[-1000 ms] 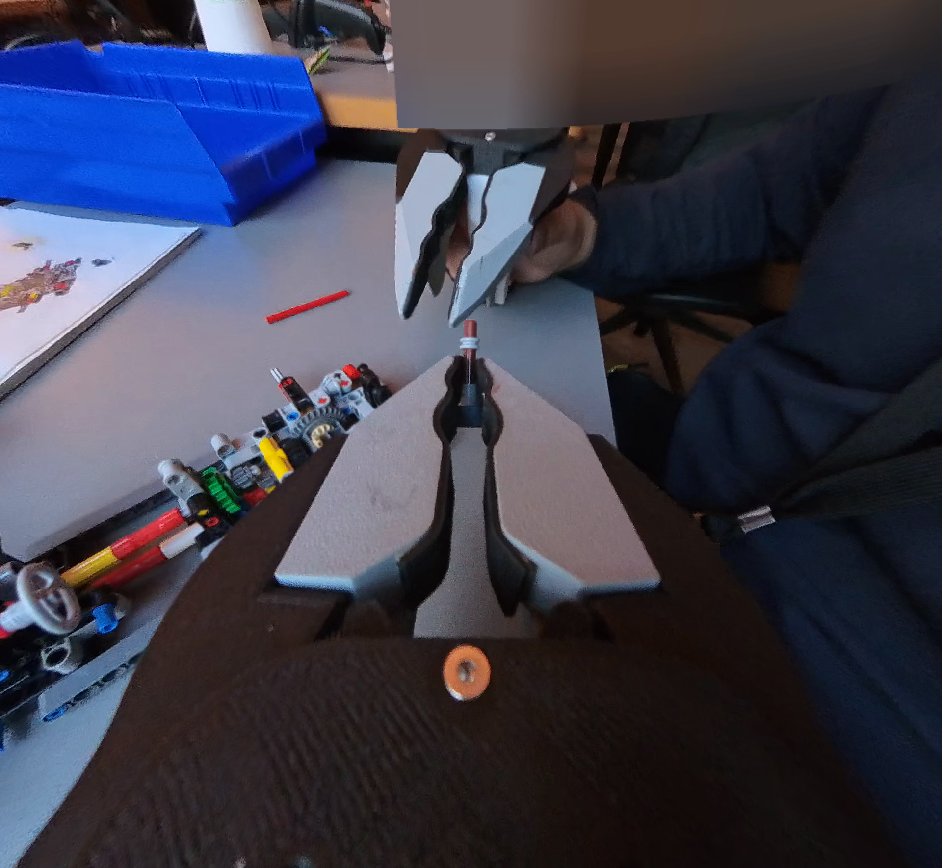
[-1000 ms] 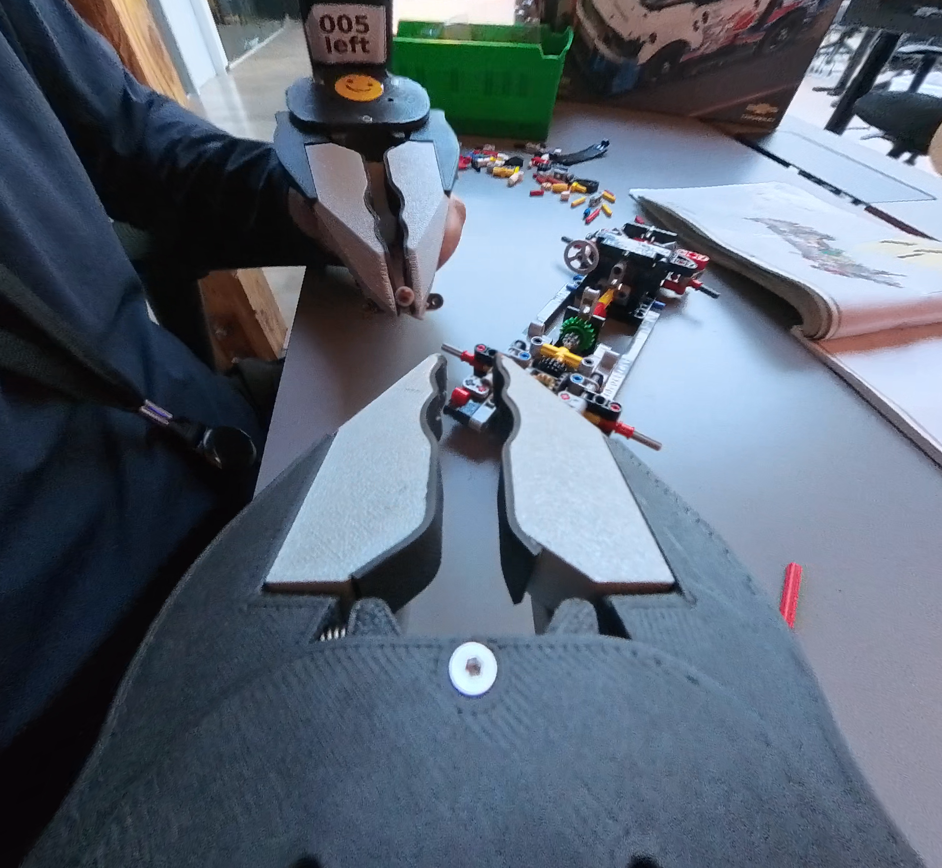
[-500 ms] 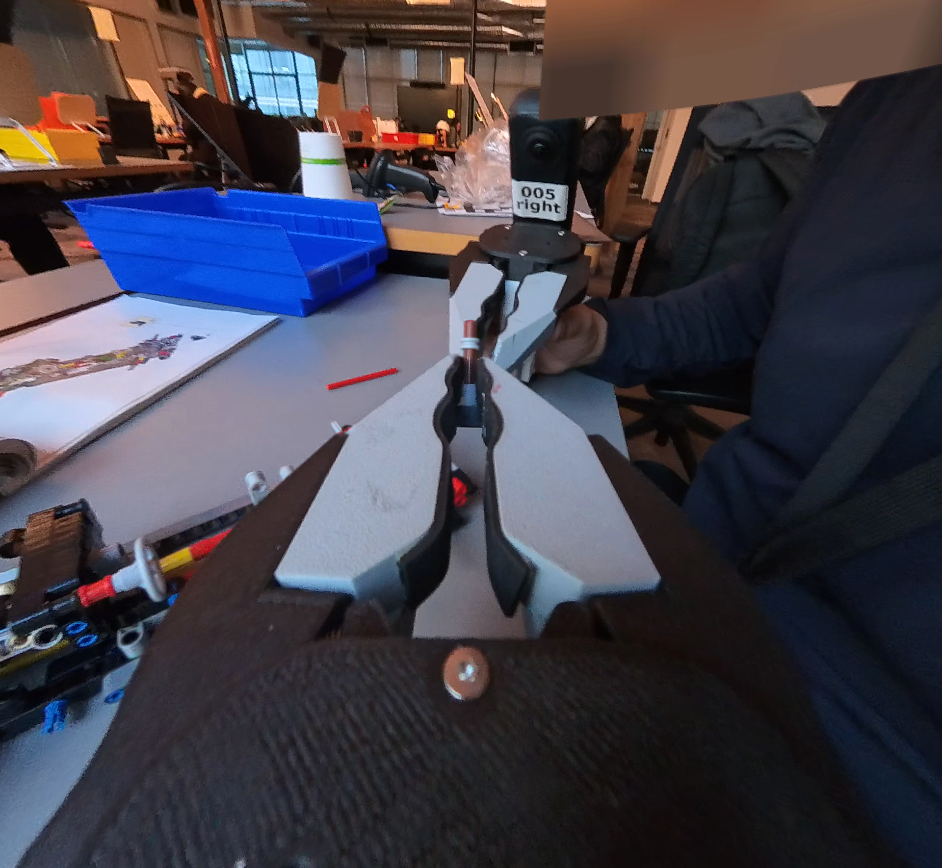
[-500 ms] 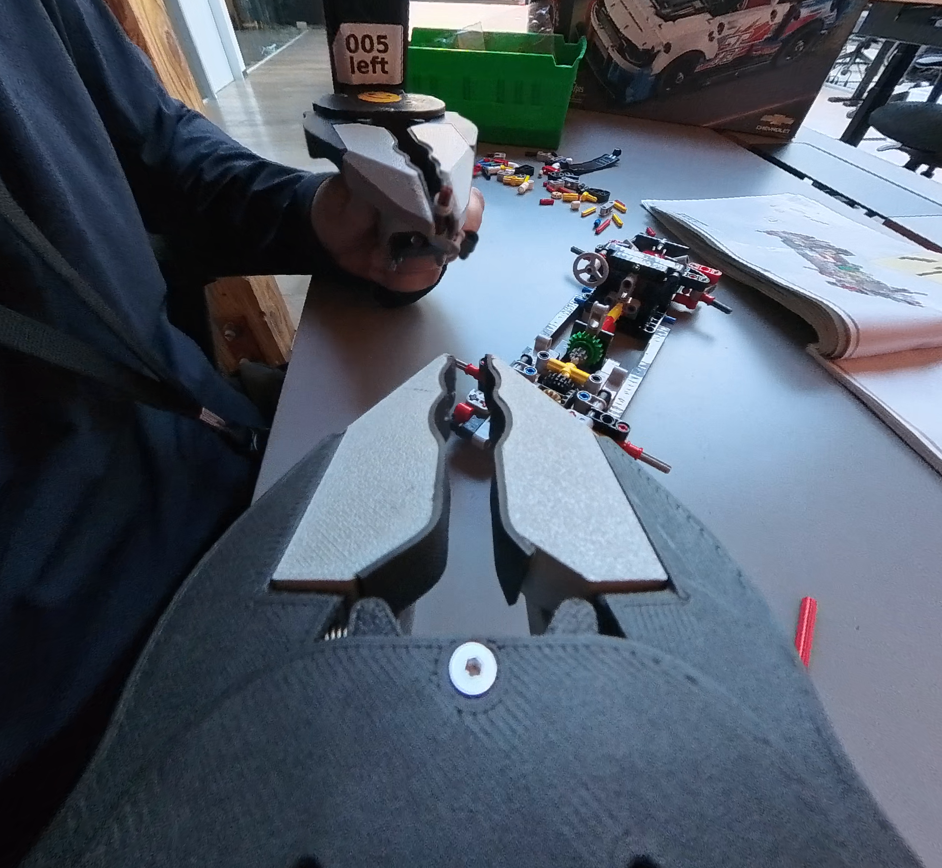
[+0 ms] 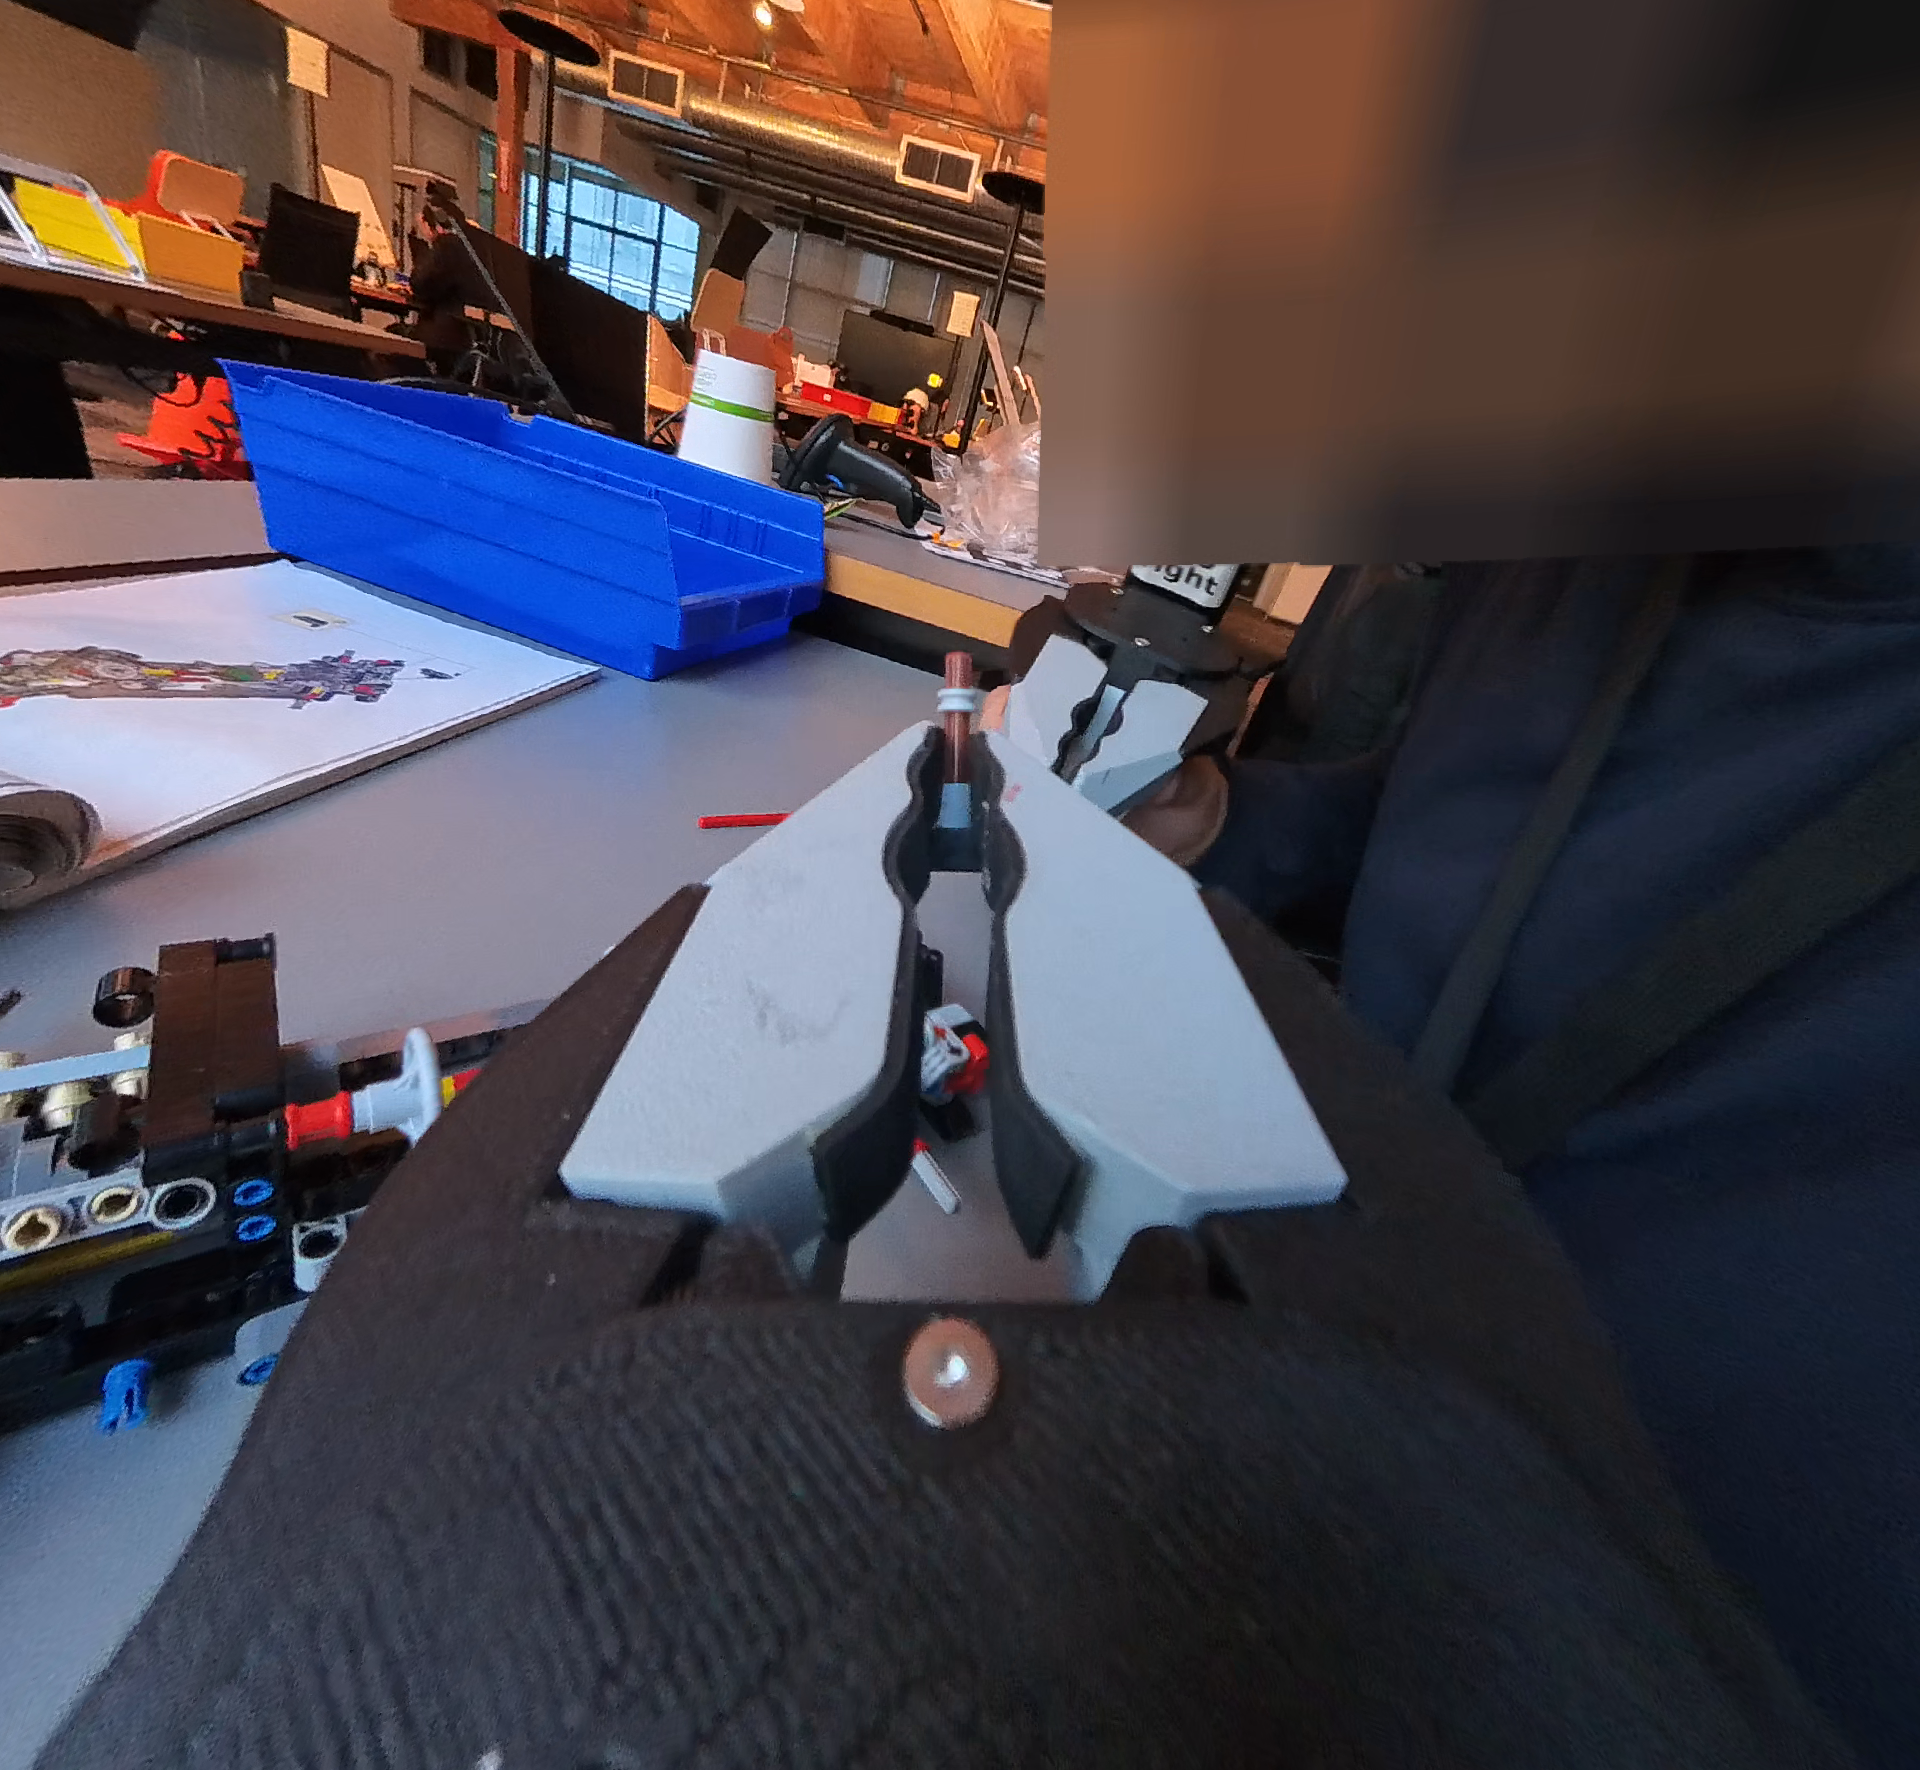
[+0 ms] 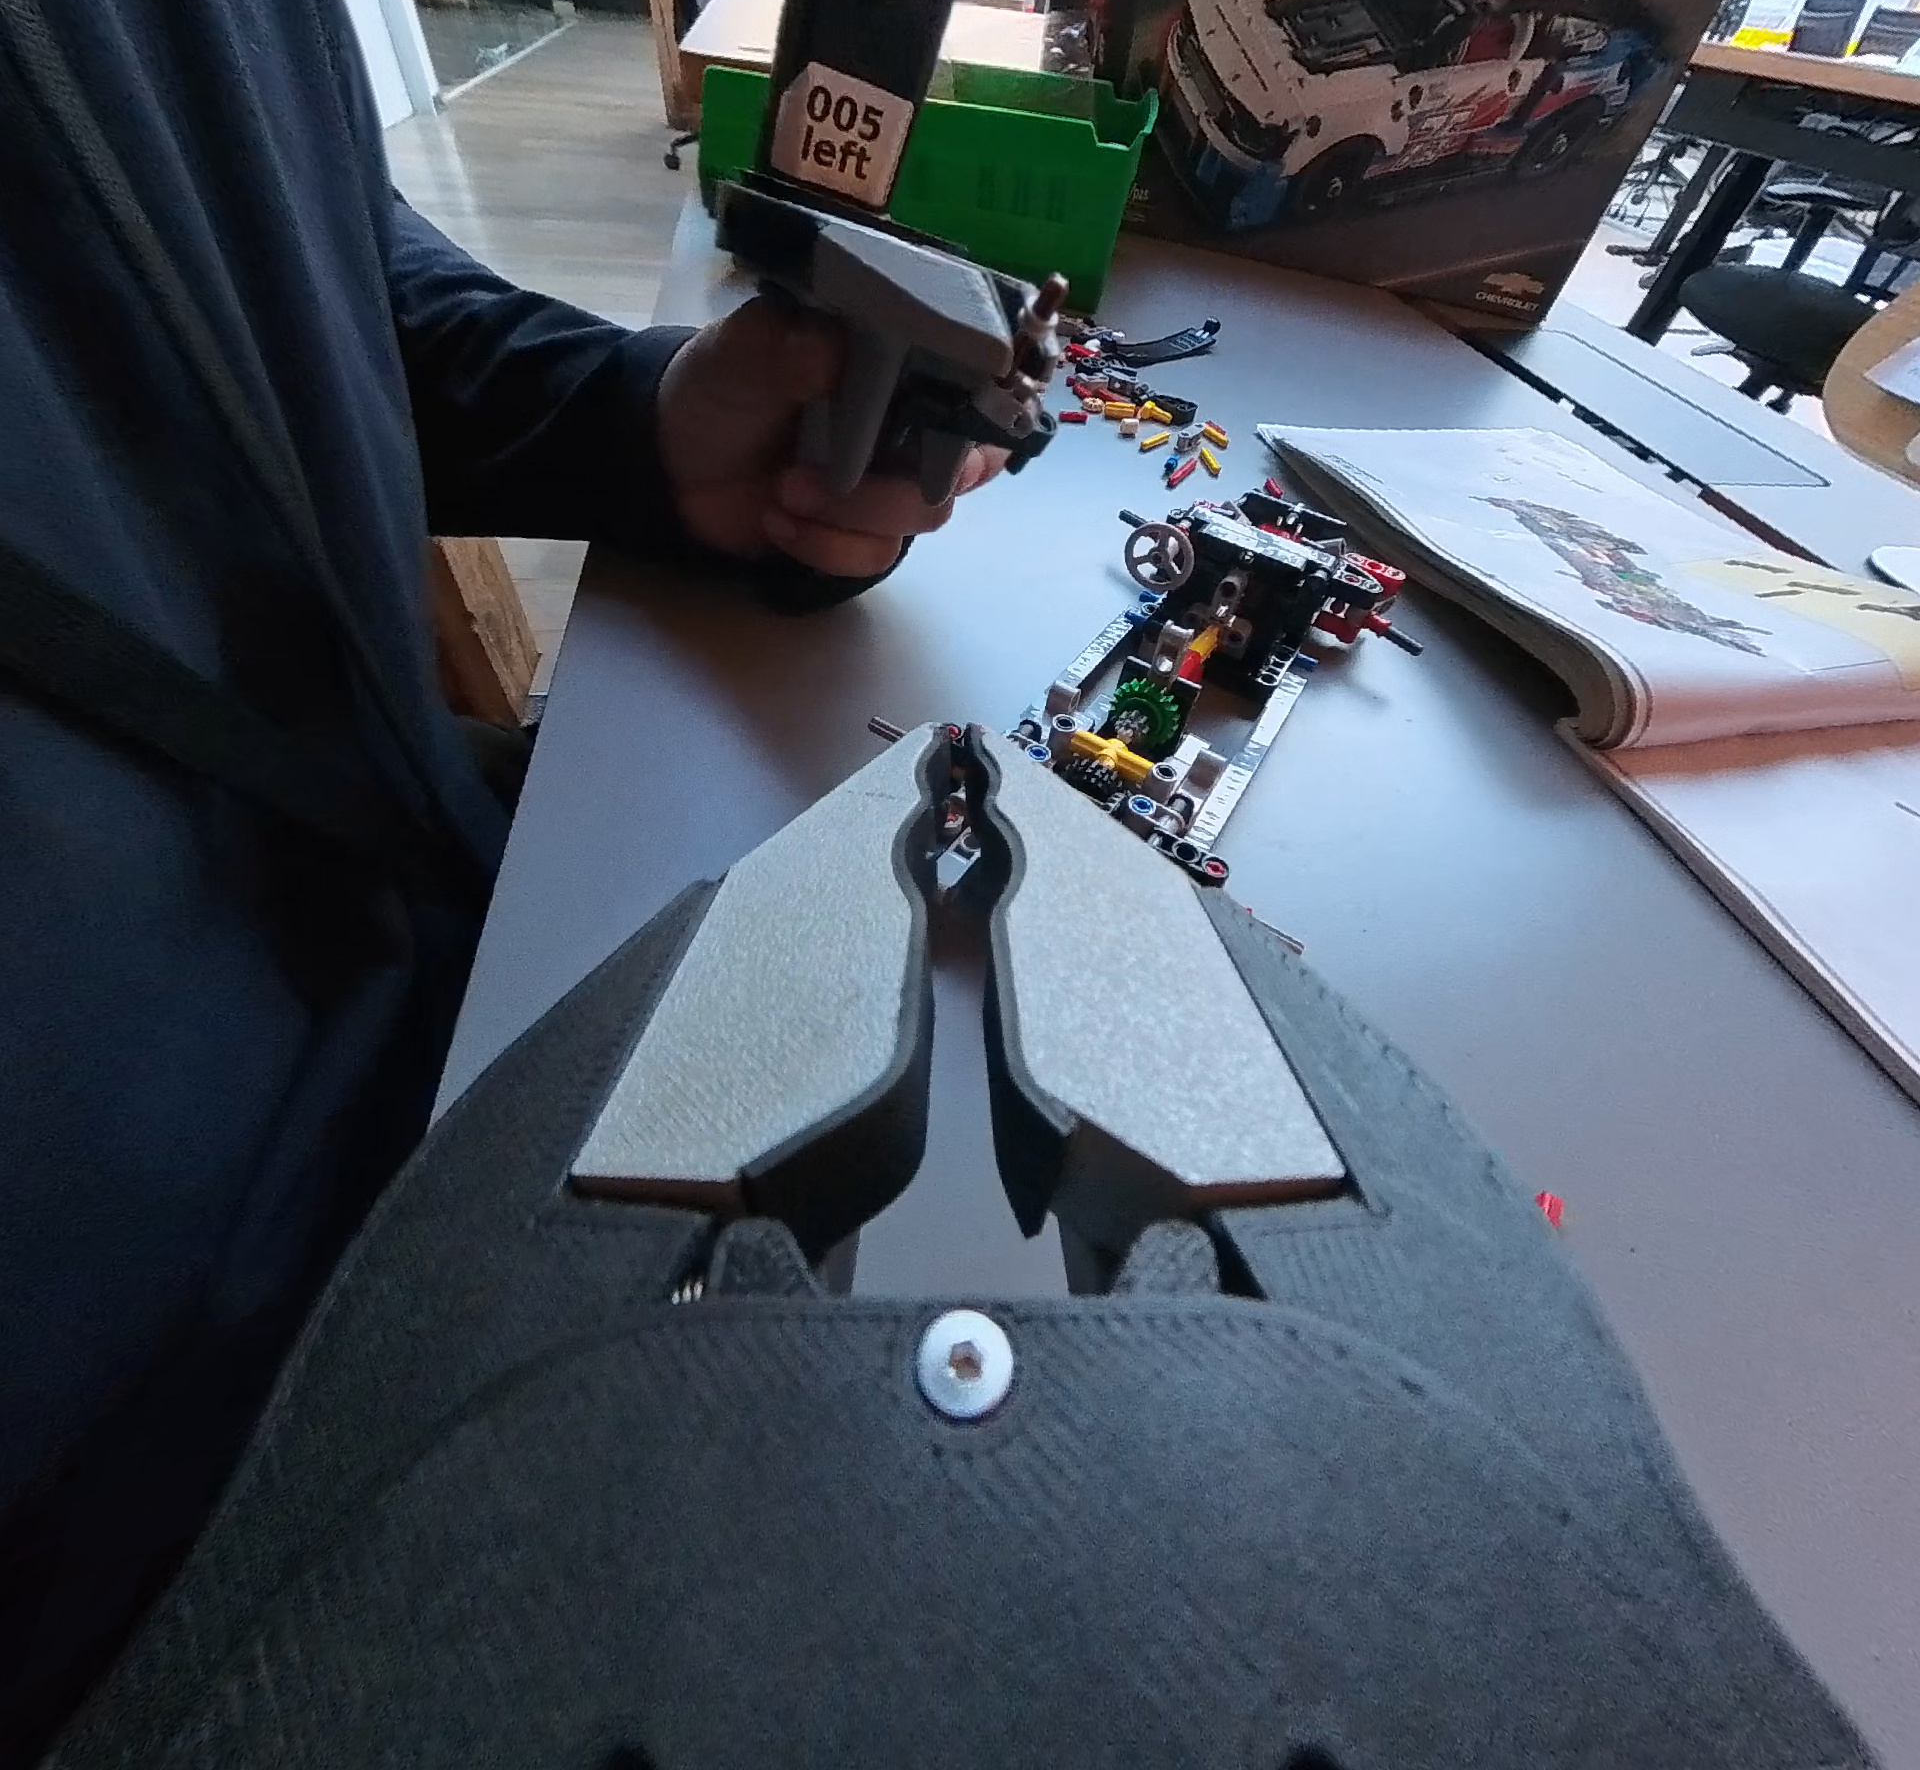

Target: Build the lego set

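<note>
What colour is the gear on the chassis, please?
Green; the gear shows best in the right wrist view.

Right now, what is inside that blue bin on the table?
Nothing shows inside the blue bin; only its inner walls near the rim are visible. Its floor is covered by the near wall.

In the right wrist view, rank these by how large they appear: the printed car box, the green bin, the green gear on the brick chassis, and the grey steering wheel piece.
1. Printed car box, clearly largest.
2. Green bin, partly hidden by the left gripper.
3. Green gear and grey steering wheel piece: they look alike in size, so unranked.
</note>
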